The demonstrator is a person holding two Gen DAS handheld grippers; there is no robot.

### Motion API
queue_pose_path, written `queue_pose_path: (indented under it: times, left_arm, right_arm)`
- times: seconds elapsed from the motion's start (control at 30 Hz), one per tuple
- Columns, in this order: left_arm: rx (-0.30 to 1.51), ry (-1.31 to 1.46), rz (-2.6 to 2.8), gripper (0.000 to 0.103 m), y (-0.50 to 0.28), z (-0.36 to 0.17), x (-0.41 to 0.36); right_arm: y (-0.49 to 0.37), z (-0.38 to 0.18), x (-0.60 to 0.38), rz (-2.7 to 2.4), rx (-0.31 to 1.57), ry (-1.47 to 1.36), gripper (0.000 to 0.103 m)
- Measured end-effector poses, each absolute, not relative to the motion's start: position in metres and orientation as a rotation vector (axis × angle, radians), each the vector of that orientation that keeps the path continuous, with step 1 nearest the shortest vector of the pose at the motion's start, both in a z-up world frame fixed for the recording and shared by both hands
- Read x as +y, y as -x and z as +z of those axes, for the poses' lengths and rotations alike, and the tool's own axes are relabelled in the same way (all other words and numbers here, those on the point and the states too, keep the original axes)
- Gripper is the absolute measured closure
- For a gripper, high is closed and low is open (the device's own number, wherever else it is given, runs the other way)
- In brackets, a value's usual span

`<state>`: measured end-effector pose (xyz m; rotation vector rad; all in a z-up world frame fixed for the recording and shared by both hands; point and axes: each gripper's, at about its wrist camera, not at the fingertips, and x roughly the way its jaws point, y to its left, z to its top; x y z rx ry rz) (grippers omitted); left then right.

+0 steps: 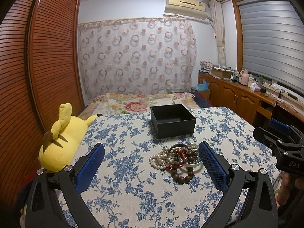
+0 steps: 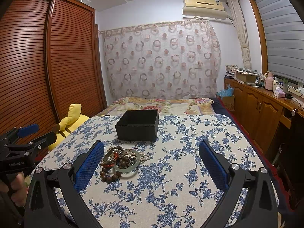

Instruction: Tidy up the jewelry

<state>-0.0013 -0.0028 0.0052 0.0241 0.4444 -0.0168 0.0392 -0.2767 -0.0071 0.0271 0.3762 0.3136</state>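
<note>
A heap of jewelry (image 1: 177,159) lies on the blue-flowered tabletop (image 1: 133,186): a pearl strand, a brown wooden bead bracelet (image 1: 181,175), a pale jade bangle (image 1: 193,163), a metal bangle and a red cord. An open, empty black box (image 1: 172,120) stands just behind it. My left gripper (image 1: 152,163) is open, its right finger beside the heap. In the right wrist view the heap (image 2: 121,160) lies by the left finger of my open right gripper (image 2: 152,163); the box (image 2: 137,125) is beyond.
A yellow plush toy (image 1: 60,142) lies at the table's left edge by a slatted wooden wardrobe (image 1: 38,66). A bed with a flowered cover (image 1: 140,99) is behind the table. Wooden cabinets (image 2: 262,106) with bottles run along the right wall.
</note>
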Motion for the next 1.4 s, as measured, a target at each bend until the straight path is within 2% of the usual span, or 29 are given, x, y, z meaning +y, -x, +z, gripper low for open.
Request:
queue_pose_path:
  times: [1.4]
  left_arm:
    - [0.439,-0.025,-0.018,0.008,0.004,0.0076,-0.0044]
  right_arm:
    - [-0.0365,-0.0026,-0.2761,0.315,0.379,-0.028,0.002]
